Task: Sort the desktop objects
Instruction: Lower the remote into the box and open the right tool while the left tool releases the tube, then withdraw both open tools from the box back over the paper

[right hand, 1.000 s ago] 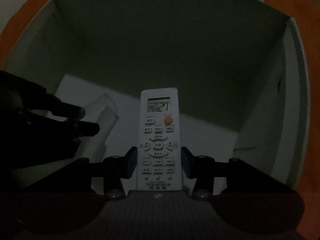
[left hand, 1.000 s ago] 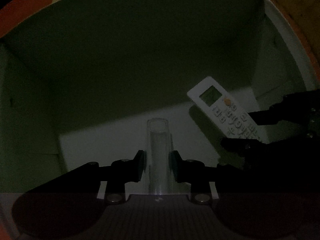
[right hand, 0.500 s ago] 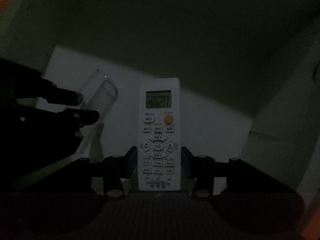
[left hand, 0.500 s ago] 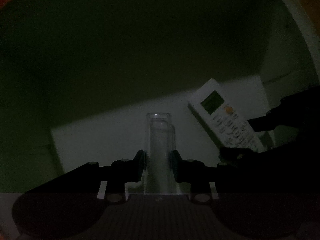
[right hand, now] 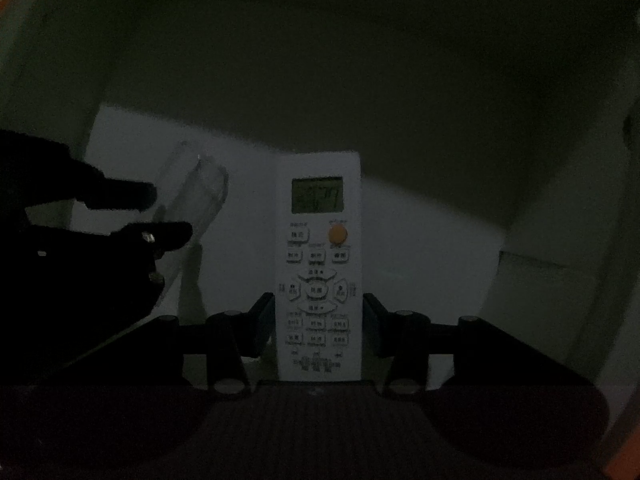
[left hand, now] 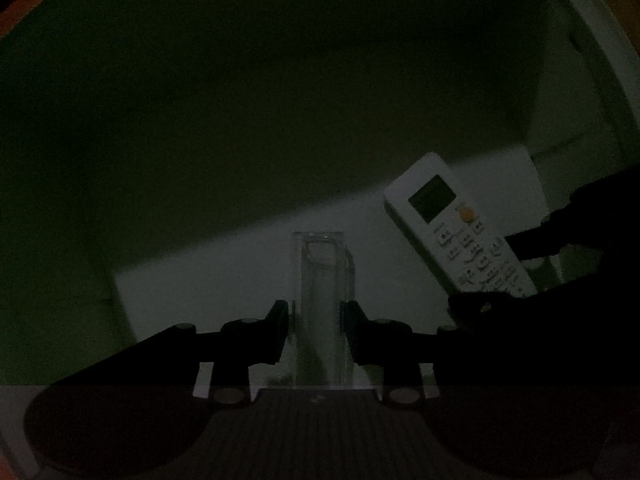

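Note:
Both grippers are low inside a dim white box (left hand: pixel 240 120). My left gripper (left hand: pixel 318 320) is shut on a clear plastic case (left hand: pixel 319 304) that points forward over the box floor. My right gripper (right hand: pixel 319 320) is shut on a white remote control (right hand: pixel 319 264) with a small screen and an orange button. The remote also shows in the left wrist view (left hand: pixel 456 224), at the right, held by the dark right gripper (left hand: pixel 516 272). The clear case shows in the right wrist view (right hand: pixel 192 204), at the left, held by the dark left gripper (right hand: pixel 160 216).
The box walls (right hand: pixel 360 60) rise close on all sides; its pale floor (right hand: pixel 420 248) lies under both objects. An orange surface (left hand: pixel 16 20) shows outside the box rim at the top left.
Both grippers have sunk deeper into the box with their objects. The rim and the orange surface have slid out of view and the frames have darkened.

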